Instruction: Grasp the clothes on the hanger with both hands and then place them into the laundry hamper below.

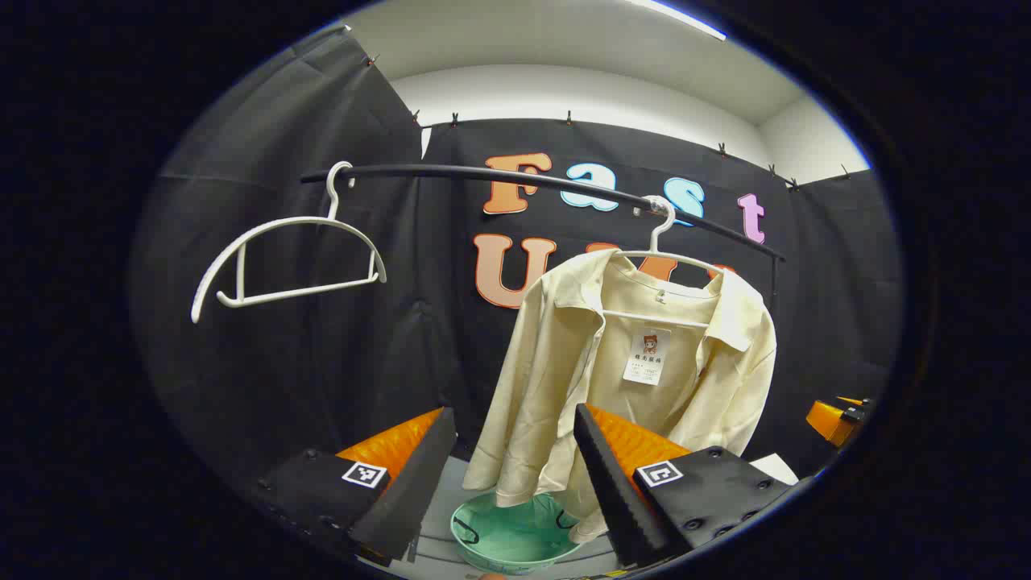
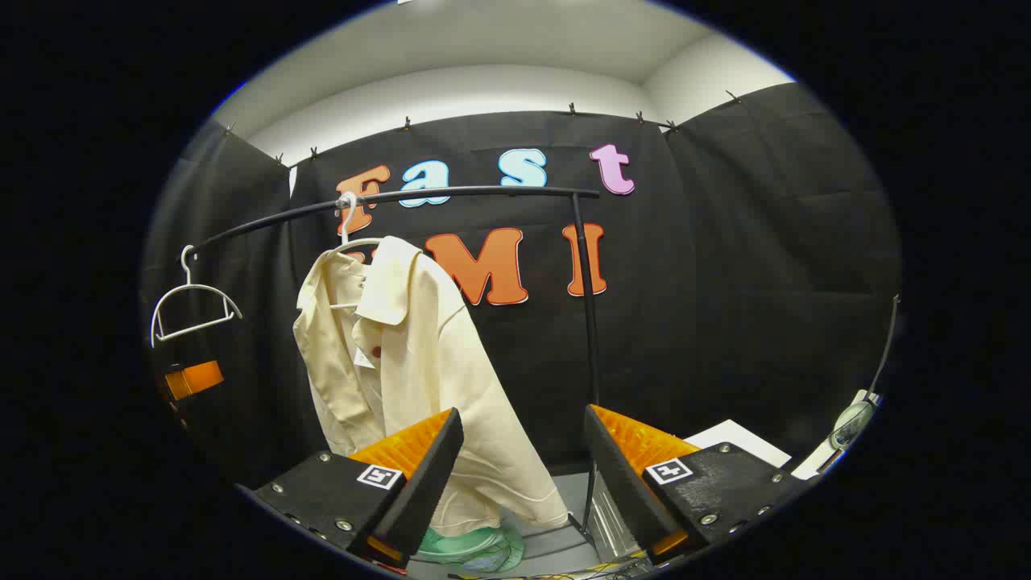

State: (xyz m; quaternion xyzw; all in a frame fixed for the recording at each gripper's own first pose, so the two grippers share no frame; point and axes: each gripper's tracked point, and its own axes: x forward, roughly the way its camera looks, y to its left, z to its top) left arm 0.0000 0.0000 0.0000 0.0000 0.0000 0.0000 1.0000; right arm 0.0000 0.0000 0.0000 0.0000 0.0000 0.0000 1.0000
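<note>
Two hangers hang on the rail (image 1: 515, 179), we see, an empty hanger (image 1: 286, 262) left and one shirt (image 1: 636, 362) right, draped lengthwise above one hamper (image 1: 515, 536), ahead of our left gripper (image 1: 515, 467) and left of our right gripper (image 2: 523, 475), both open, neither touching.

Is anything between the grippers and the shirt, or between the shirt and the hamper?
Nothing visible. Both grippers, left and right, face the shirt with open air between, and its hem hangs directly over the hamper.
</note>
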